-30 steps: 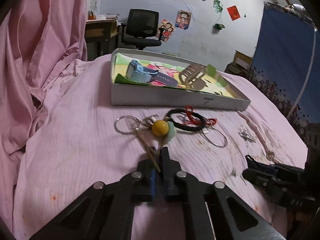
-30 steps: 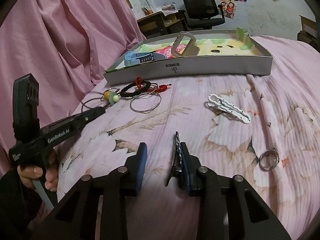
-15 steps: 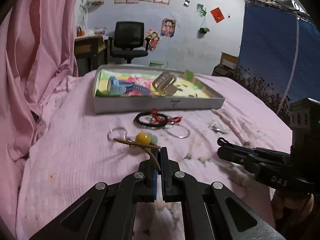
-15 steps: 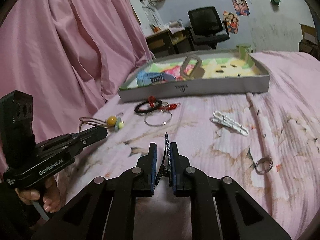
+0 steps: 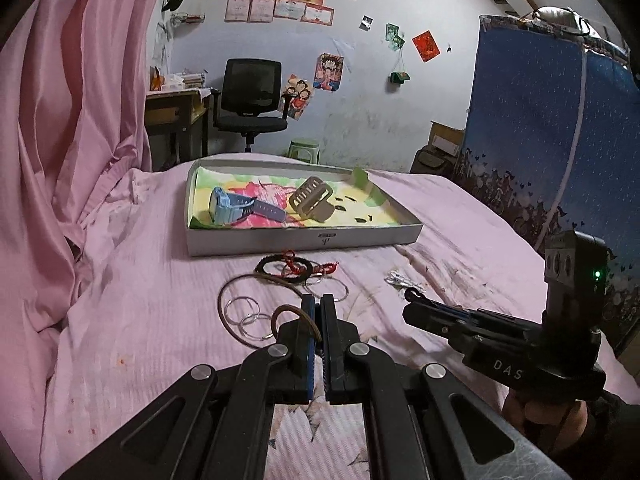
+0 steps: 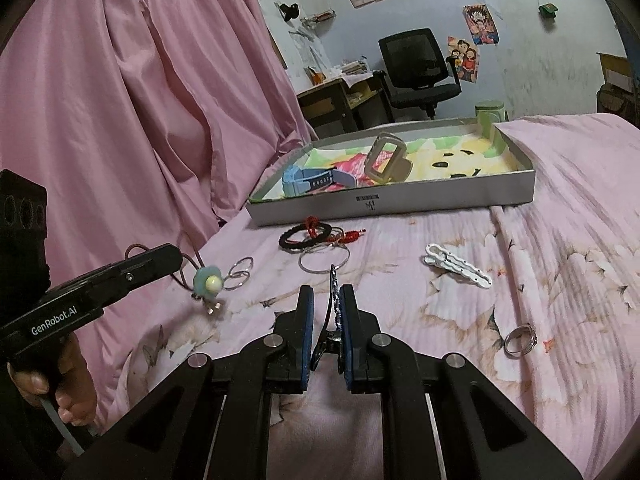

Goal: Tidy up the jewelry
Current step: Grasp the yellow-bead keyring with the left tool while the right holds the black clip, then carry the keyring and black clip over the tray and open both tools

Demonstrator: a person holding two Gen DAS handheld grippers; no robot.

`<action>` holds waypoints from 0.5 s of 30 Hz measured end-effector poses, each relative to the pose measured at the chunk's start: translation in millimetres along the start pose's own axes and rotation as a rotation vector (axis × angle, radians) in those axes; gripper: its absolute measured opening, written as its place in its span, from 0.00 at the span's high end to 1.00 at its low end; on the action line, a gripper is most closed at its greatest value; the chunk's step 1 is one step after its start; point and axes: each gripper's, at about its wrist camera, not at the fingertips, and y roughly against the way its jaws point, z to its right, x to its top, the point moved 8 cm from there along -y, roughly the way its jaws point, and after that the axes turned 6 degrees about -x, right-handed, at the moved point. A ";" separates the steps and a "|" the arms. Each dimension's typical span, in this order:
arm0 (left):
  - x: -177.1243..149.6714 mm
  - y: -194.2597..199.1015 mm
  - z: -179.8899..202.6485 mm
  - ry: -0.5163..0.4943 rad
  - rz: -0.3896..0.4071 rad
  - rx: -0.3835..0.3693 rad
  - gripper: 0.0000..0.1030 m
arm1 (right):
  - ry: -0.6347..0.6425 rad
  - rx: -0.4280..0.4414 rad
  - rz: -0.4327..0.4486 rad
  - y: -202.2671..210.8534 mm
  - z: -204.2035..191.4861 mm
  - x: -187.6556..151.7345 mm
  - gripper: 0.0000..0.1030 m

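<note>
My left gripper (image 5: pixel 318 300) is shut on the brown cord (image 5: pixel 256 280) of a pendant necklace. The necklace's green flower and yellow bead (image 6: pixel 208 282) hang under the left gripper (image 6: pixel 172 256), above the pink bedspread. My right gripper (image 6: pixel 326 292) is shut on a dark glittery hair clip (image 6: pixel 335 308), and the right gripper (image 5: pixel 412 296) also shows at the right of the left wrist view. A grey box tray (image 5: pixel 304 240) (image 6: pixel 400 200) holds a blue watch (image 5: pixel 230 208) (image 6: pixel 308 180) and a beige watch (image 5: pixel 312 200) (image 6: pixel 386 160).
On the bed lie a black bracelet with red cord (image 6: pixel 304 236), a silver bangle (image 6: pixel 324 258), key rings (image 6: pixel 240 268), a white hair clip (image 6: pixel 458 270) and a silver ring (image 6: pixel 520 338). Pink curtain (image 6: pixel 120 100) hangs at the left. A hand (image 6: pixel 72 392) holds the left gripper.
Both grippers have risen from the bed. The left one lifted the necklace so its pendant now hangs free. The right one closed on the dark hair clip and raised it.
</note>
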 end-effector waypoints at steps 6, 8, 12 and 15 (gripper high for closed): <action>21.7 3.0 5.6 -0.025 0.032 -0.010 0.97 | -0.004 0.009 0.042 3.5 0.5 14.8 0.89; 30.9 1.7 6.6 -0.031 0.048 -0.014 0.97 | 0.002 0.004 0.068 3.5 -0.5 25.5 0.89; 58.8 -4.1 7.3 -0.048 0.113 -0.011 0.97 | 0.045 -0.017 0.149 4.4 -4.4 58.1 0.89; 73.3 -9.8 4.0 -0.039 0.160 -0.013 0.97 | 0.071 -0.026 0.209 3.0 -7.3 83.2 0.89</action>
